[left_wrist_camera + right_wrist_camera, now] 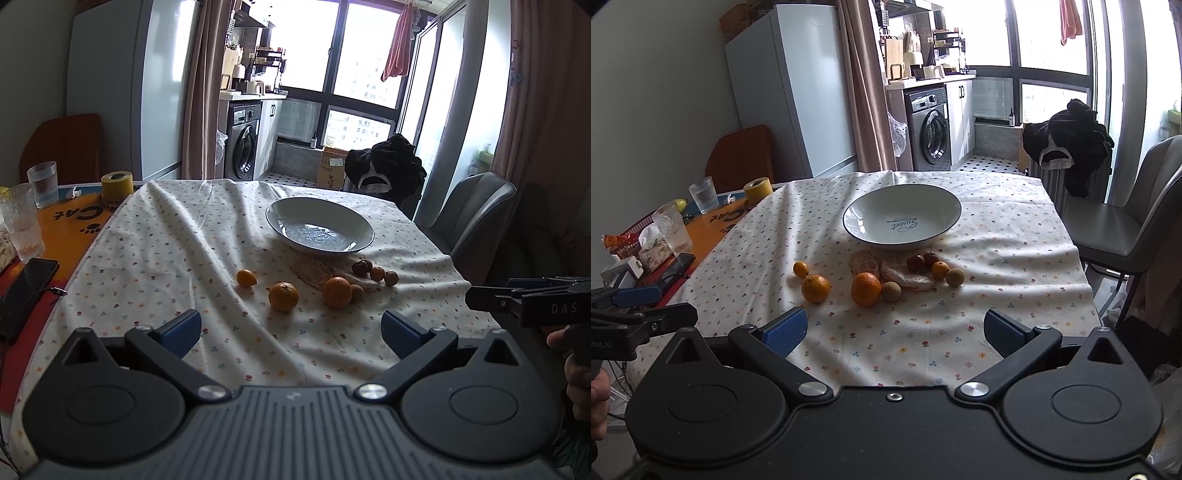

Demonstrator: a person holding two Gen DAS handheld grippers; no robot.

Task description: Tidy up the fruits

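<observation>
While 2 glasses (701, 194) stand aside, fruits (865, 289) front the bowl (902, 216).

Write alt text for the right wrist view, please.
An empty white bowl sits on a floral tablecloth with oranges and small fruits scattered in front; the open right gripper hovers nearby.

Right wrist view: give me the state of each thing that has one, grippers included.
White dark-rimmed ceramic bowl: upright, empty.
Two large oranges: loose on the tablecloth, outside the bowl.
Clear ribbed drinking glass: upright, holds water.
Black smartphone: lying flat, screen dark.
Left gripper: open, empty.
Right gripper: open, empty.
</observation>
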